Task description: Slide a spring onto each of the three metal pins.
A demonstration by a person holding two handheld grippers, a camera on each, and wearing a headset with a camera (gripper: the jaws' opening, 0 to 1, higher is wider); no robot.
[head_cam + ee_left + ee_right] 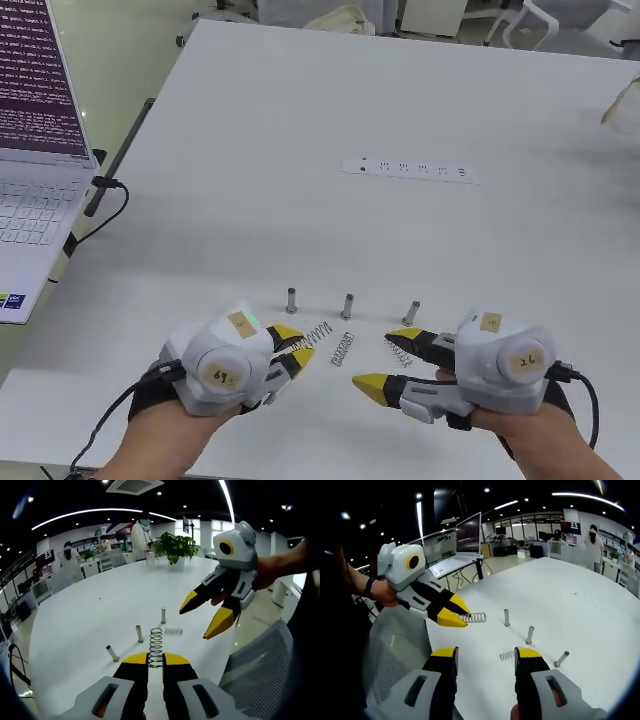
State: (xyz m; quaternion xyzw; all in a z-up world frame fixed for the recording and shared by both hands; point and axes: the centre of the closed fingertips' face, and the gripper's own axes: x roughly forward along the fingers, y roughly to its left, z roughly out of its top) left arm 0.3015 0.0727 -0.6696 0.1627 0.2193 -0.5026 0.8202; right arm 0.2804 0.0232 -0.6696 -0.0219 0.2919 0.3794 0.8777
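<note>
Three metal pins upright in a row near the desk's point(420, 100) near edge: left pin point(292, 299), middle pin point(347, 305), right pin point(411, 312). All bare, no coil yet on any.

One spring point(314, 335) pinched by its end in the left gripper point(295, 347), jaws clenched on it. Coil pointing out toward the row, close to the pins but on none.

Second spring point(342, 348) flat on the desk, just nearer the edge than the middle pin. Third spring point(397, 350) flat near the right pin, between the released, wide-spread jaws of the right gripper point(384, 358).

Probable trouble:
- Hold on only a few end coils, so liable to bend, tilt or spring free if pressed off-axis against a pin top.
- Pins perhaps only standing loose, so easily toppled by a sideways nudge.
- Loose coil apt to roll or flick toward the near edge under a careless closing of the right jaws.
</note>
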